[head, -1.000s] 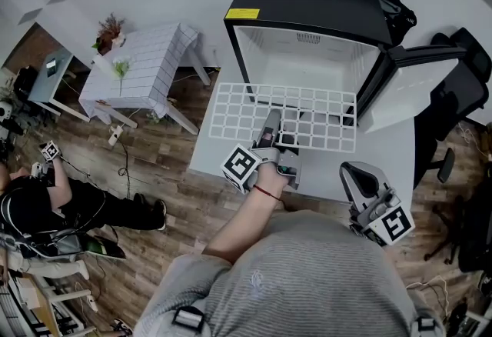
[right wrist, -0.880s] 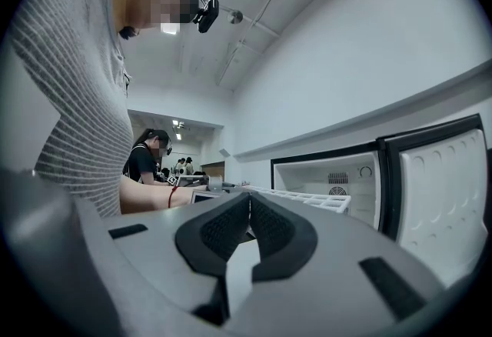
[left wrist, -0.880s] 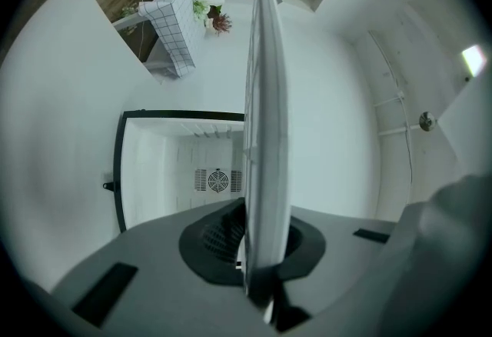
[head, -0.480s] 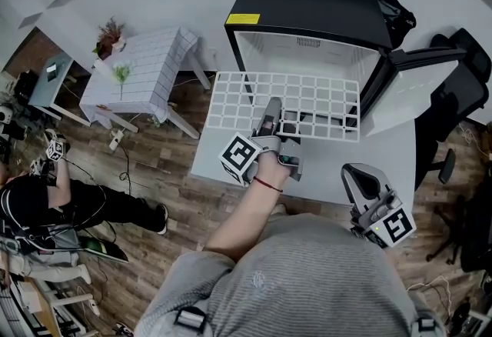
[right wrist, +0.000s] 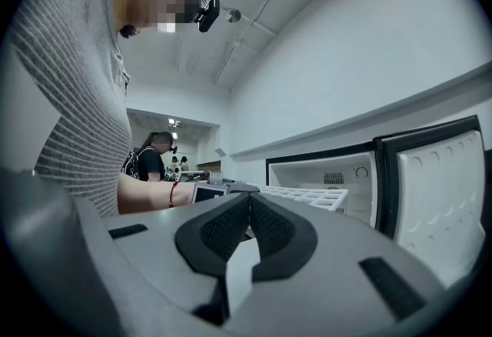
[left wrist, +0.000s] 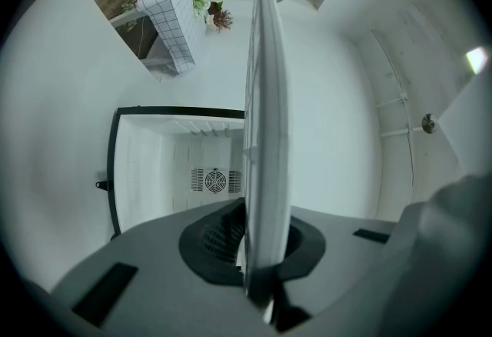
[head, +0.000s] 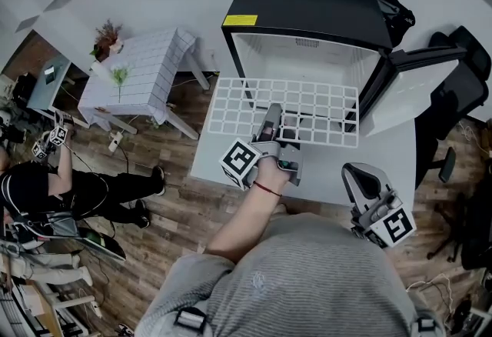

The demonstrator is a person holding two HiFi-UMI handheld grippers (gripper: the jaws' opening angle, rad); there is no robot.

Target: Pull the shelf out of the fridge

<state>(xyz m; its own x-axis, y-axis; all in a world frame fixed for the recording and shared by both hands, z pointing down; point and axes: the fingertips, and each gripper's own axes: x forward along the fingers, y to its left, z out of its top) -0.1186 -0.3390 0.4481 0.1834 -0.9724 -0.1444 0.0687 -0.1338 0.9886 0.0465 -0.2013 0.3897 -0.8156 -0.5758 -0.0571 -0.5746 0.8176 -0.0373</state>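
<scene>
The shelf (head: 307, 108) has moved only a tiny bit. In the head view its far edge now sits a little nearer the open front of the fridge (head: 307, 1) than a second ago. Half a second ago it was nearer still, so it has slid back a bit. The left gripper (head: 271, 114) has moved with it.

The person on the floor (head: 31, 189) has moved more. One shoe (head: 156, 172) is now pulled up higher. The hand holding a marker cube (head: 55, 135) is lifted up.
</scene>
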